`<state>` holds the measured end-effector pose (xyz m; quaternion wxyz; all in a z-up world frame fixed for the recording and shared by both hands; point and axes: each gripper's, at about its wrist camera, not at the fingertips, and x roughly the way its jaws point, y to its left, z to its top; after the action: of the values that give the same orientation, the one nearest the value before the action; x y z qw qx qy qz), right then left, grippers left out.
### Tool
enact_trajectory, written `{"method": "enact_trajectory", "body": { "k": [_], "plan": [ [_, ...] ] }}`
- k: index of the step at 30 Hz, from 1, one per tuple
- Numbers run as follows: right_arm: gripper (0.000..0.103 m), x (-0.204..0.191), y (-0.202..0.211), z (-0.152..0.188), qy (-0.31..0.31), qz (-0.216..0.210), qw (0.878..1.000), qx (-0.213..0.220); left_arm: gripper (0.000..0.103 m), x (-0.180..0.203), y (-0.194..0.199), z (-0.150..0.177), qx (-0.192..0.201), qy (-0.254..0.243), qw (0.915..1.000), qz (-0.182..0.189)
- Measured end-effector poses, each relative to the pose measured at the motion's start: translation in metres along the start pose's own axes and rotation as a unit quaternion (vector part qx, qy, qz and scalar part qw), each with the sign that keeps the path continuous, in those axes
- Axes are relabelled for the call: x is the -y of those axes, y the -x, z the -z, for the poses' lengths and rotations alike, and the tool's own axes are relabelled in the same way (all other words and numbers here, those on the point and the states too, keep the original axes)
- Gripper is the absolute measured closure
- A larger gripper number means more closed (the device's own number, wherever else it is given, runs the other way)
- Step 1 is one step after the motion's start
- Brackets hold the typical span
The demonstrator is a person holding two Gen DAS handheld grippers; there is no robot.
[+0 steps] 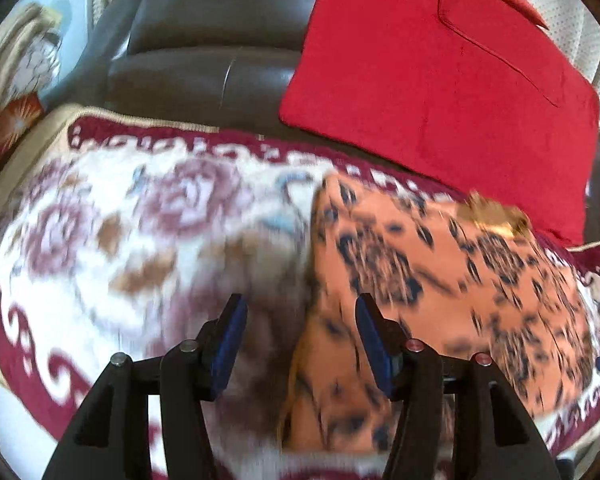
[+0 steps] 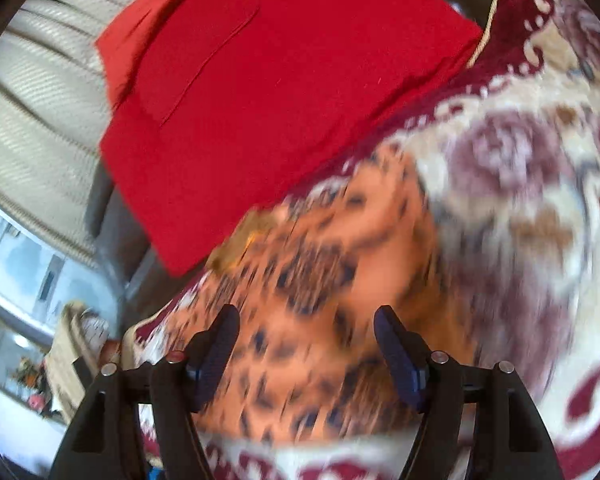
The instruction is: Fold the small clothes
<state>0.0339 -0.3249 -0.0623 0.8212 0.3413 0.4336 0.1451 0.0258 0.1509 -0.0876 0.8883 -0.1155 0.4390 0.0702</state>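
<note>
Orange patterned garment (image 1: pixel 440 280) spread on floral blanket (image 1: pixel 120 220); edge lies under left gripper (image 1: pixel 300 336), middle under right gripper (image 2: pixel 306 344). Both held spread, nothing pinched.

Both the left gripper (image 1: pixel 301 312) and the right gripper (image 2: pixel 307 322) have black plastic linkage arms with round metal pivot pins, some tinted red, and dark blue textured pads (image 1: pixel 230 344) lining the fingers.

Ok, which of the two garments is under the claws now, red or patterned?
The orange garment with dark leopard-like spots, spread on the floral blanket. The plain red garment lies beyond it, farther from both claws.
</note>
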Motion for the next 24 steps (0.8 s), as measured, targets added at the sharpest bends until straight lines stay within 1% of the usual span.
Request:
{"method": "enact_trajectory", "body": {
  "k": [1,2,4,5,6,7,8,9,10,11,13,15,16,18,19,20,21,22,24],
  "plan": [
    [0.03,0.0,0.003,0.011,-0.004,-0.006,1.0,-0.002,0.044,0.0,0.002,0.008,-0.004,-0.002,1.0,0.0],
    [0.03,0.004,0.006,0.035,-0.013,-0.013,1.0,-0.008,0.044,0.0,0.004,0.016,-0.008,-0.006,0.9999,-0.003],
    [0.03,0.008,0.006,0.041,-0.018,-0.013,1.0,-0.011,0.044,0.002,0.003,0.031,-0.02,-0.013,0.9997,-0.007],
    [0.03,0.016,0.005,0.045,-0.028,-0.007,1.0,-0.01,0.044,0.002,0.0,0.033,-0.027,-0.017,0.9994,-0.009],
    [0.03,0.023,0.002,0.044,-0.036,0.011,0.999,-0.003,0.044,0.003,0.0,0.036,-0.035,-0.02,0.9991,-0.016],
    [0.03,0.034,0.004,0.043,-0.051,0.04,0.998,0.006,0.044,0.003,0.001,0.038,-0.036,-0.021,0.9989,-0.022],
    [0.03,0.05,0.008,0.043,-0.09,0.057,0.994,0.018,0.044,0.001,0.002,0.039,-0.033,-0.022,0.9989,-0.023],
    [0.029,0.057,0.011,0.044,-0.114,0.037,0.993,0.024,0.044,0.002,0.005,0.04,-0.03,-0.026,0.9988,-0.027],
    [0.029,0.058,0.015,0.044,-0.123,0.021,0.992,0.026,0.044,0.002,0.007,0.041,-0.028,-0.028,0.9987,-0.032],
    [0.028,0.052,0.018,0.044,-0.11,0.019,0.993,0.028,0.044,0.002,0.008,0.041,-0.026,-0.029,0.9987,-0.035],
    [0.028,0.032,0.02,0.044,-0.063,0.014,0.998,0.025,0.044,0.002,0.01,0.043,-0.028,-0.029,0.9986,-0.035],
    [0.028,0.017,0.016,0.044,-0.03,-0.001,0.999,0.015,0.044,0.003,0.009,0.042,-0.03,-0.029,0.9985,-0.034],
    [0.027,0.013,0.013,0.044,-0.021,0.001,1.0,0.014,0.044,0.003,0.01,0.042,-0.03,-0.03,0.9985,-0.033],
    [0.025,0.019,0.0,0.043,-0.022,0.02,1.0,0.01,0.044,0.003,0.01,0.04,-0.029,-0.032,0.9985,-0.032],
    [0.025,0.025,-0.007,0.042,-0.033,0.038,0.999,0.003,0.044,0.004,0.011,0.041,-0.029,-0.033,0.9985,-0.032],
    [0.025,0.036,-0.014,0.043,-0.059,0.061,0.996,-0.006,0.044,0.004,0.013,0.041,-0.028,-0.033,0.9985,-0.032],
    [0.024,0.039,-0.012,0.047,-0.072,0.051,0.996,-0.006,0.044,0.003,0.013,0.042,-0.027,-0.034,0.9985,-0.032],
    [0.024,0.035,-0.009,0.048,-0.071,0.044,0.997,-0.001,0.044,0.004,0.014,0.042,-0.026,-0.034,0.9985,-0.035],
    [0.024,0.016,-0.001,0.048,-0.036,0.039,0.998,0.012,0.044,0.004,0.011,0.042,-0.03,-0.033,0.9984,-0.036]
  ]
}}
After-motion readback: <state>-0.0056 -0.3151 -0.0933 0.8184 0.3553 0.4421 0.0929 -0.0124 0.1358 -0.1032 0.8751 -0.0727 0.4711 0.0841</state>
